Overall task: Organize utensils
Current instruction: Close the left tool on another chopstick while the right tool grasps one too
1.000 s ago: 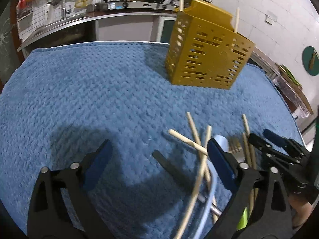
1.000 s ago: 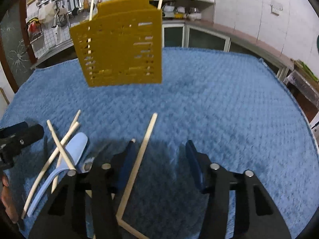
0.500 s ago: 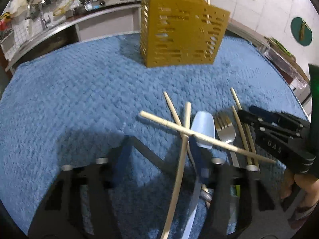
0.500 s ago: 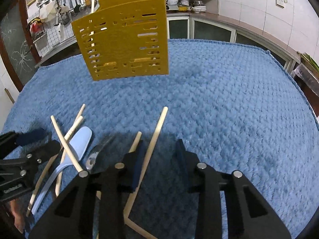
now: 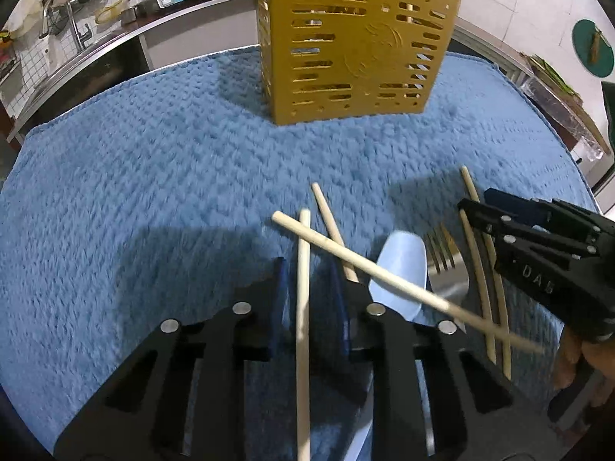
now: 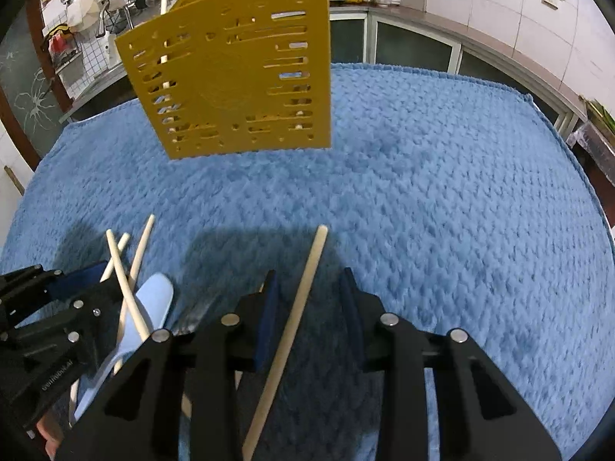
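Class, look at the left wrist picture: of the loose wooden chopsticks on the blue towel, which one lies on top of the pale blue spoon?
The slanted chopstick: it alone crosses over the spoon bowl; the others lie beside it.

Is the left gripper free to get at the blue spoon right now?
Probably not: the left gripper is closing around one chopstick, and another chopstick lies across the blue spoon.

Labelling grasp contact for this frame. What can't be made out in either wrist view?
- Left gripper, left view: jaws closing around a chopstick; pad contact lost in motion blur.
- Right gripper, right view: a second chopstick lies between the jaws; grip unclear.
- Spoon and fork handles: hidden under gripper bodies.
- Yellow holder: top cut off by frame edge, contents mostly hidden.
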A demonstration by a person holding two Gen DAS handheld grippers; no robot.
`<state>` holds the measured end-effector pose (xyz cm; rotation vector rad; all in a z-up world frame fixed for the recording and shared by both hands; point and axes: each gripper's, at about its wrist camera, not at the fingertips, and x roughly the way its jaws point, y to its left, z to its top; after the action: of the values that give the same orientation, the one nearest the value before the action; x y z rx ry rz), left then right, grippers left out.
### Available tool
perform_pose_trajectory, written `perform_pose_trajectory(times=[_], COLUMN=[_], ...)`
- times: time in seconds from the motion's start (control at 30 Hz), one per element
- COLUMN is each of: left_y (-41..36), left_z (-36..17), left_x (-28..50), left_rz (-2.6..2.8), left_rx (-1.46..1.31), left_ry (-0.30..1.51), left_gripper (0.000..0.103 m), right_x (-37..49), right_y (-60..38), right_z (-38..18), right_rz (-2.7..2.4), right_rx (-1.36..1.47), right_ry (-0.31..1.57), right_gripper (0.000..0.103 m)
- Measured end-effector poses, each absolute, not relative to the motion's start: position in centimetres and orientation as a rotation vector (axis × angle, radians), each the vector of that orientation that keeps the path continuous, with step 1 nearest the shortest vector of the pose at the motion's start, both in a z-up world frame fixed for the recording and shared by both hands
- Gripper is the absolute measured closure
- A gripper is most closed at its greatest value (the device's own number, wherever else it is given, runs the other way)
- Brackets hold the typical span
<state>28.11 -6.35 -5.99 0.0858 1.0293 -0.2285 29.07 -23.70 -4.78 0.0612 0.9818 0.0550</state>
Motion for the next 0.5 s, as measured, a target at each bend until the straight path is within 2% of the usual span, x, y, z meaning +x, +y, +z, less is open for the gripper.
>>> perform_pose_trajectory(times=[0.1,0.13,0.4,0.5], left_y=[-6.1,-5.8,-4.4,-4.5], left_z=[-6.1,-6.1,-6.2,-6.2], left_x=[29.1,29.5,30.8,31.4], left_rz=[-0.215,-0.219,-0.262,-0.264], left_rx=[0.057,0.035,-0.062,-0.077], left_ry=[1.03,1.032,1.028,1.026], left_gripper=[0.096,0.098,0.099,0.099], right_x=[28.9,28.8,28.6,29.1], right_y=[-23.6,-23.6,-23.1,-22.9], right_z=[-4.9,-4.9,-4.7,-4.7], right_rz=[0.05,0.049,0.037,0.039], right_rx=[0.066,0.066,0.042,0.053], right_ry=[0.96,0.954,0.953,0.95], right_gripper=[0.07,0.07,0.074,0.079])
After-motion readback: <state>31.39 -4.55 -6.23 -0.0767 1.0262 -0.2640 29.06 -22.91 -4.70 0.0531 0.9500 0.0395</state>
